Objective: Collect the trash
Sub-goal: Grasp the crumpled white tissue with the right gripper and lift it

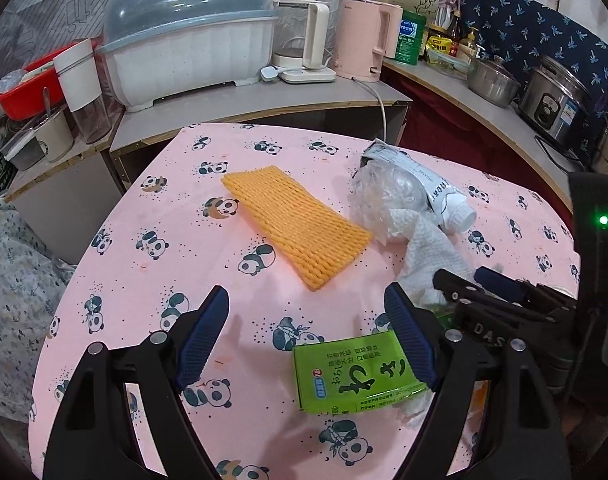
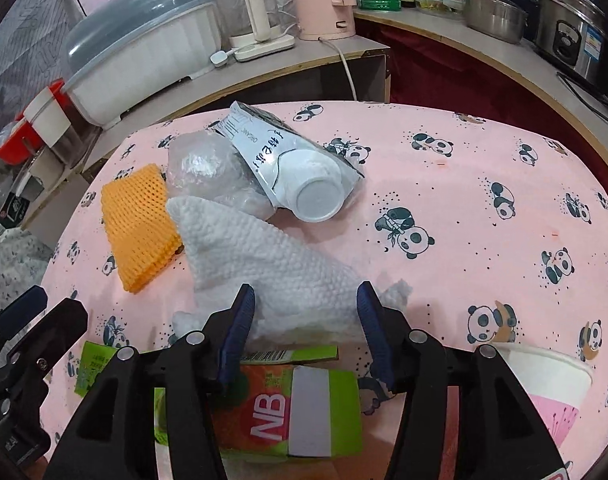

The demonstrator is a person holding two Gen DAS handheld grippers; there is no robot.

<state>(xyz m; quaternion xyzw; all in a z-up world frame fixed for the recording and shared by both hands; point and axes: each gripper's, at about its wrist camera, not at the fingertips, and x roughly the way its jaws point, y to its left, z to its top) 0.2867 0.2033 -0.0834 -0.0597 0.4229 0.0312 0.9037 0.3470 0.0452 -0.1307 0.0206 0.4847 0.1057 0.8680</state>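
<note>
**Trash scattered on the panda-print worktop, both jaws apart**

Nearest the right hand-held gripper (image 2: 306, 312), a green and orange printed carton (image 2: 288, 408) lies flat, partly hidden under the black gripper arms; its lettering is only partly readable. The jaws stand apart with nothing pressed between the blue ribbed pads, framing the near edge of a crumpled white embossed paper towel (image 2: 272, 260). At the lower right a white paper cup with a pink base (image 2: 552, 376) is cut off by the frame edge.

The left hand-held gripper (image 1: 308, 312) is wide open and empty over the pink cloth-covered worktop (image 1: 164, 208). The same carton (image 1: 352, 376) shows its green face here, one end hidden behind the right-side finger.

Further out lies a flat orange foam fruit net (image 1: 296, 224) with a woven ribbed texture, just beside the towel. Beyond the towel sits a ball of crinkled clear plastic film (image 2: 204, 172), touching a squashed grey and white pouch with a wide white screw cap (image 2: 288, 160).

Behind the worktop, a counter carries a white dish rack with a translucent grey lid (image 1: 192, 48) and a pale pink kettle (image 1: 364, 40).
</note>
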